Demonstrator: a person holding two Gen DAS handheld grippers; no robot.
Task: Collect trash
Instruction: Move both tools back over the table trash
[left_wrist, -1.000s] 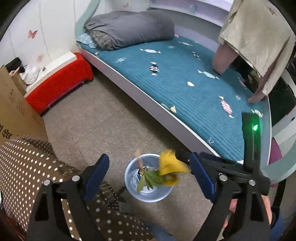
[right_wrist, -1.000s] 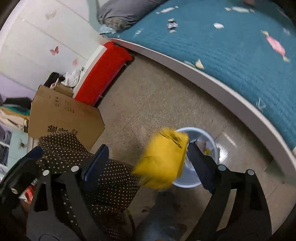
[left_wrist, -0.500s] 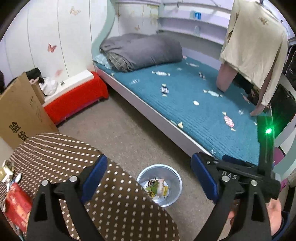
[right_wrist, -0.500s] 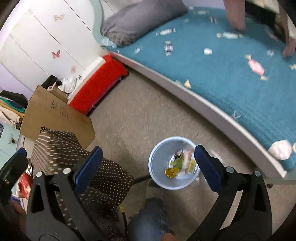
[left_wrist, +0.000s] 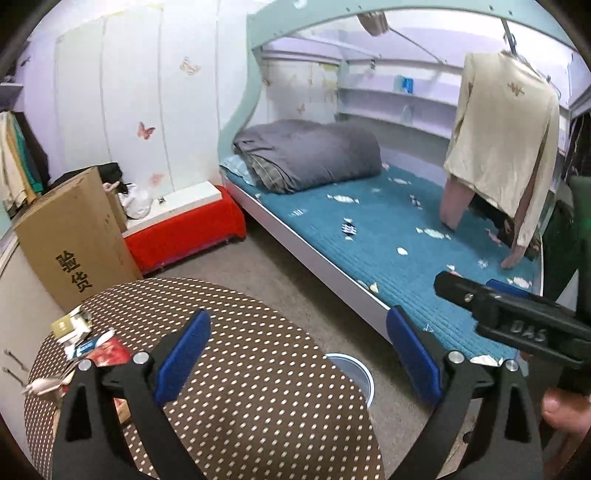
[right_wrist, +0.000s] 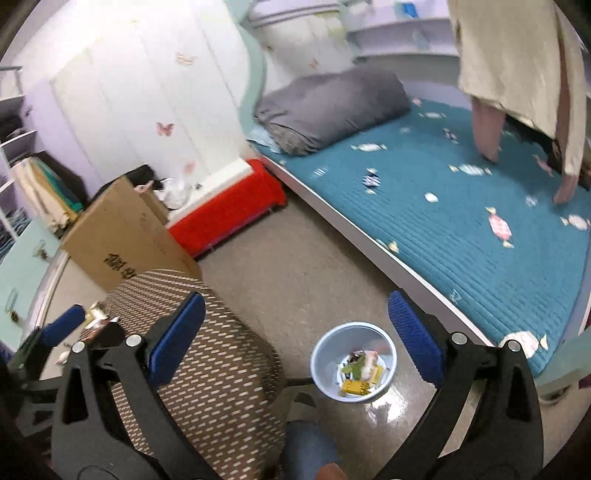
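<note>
Right tongs (right_wrist: 295, 332) gape empty; trash bin (right_wrist: 354, 363) lies just below.

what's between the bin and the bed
Only bare floor. The right wrist view shows the bin, with wrappers inside, standing apart from the bed, and nothing lies on the strip between them.

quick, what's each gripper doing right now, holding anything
Left gripper: jaws opening, nothing between them.
Right gripper: open wide, holding nothing; the wrappers lie in the bin on the floor.
</note>
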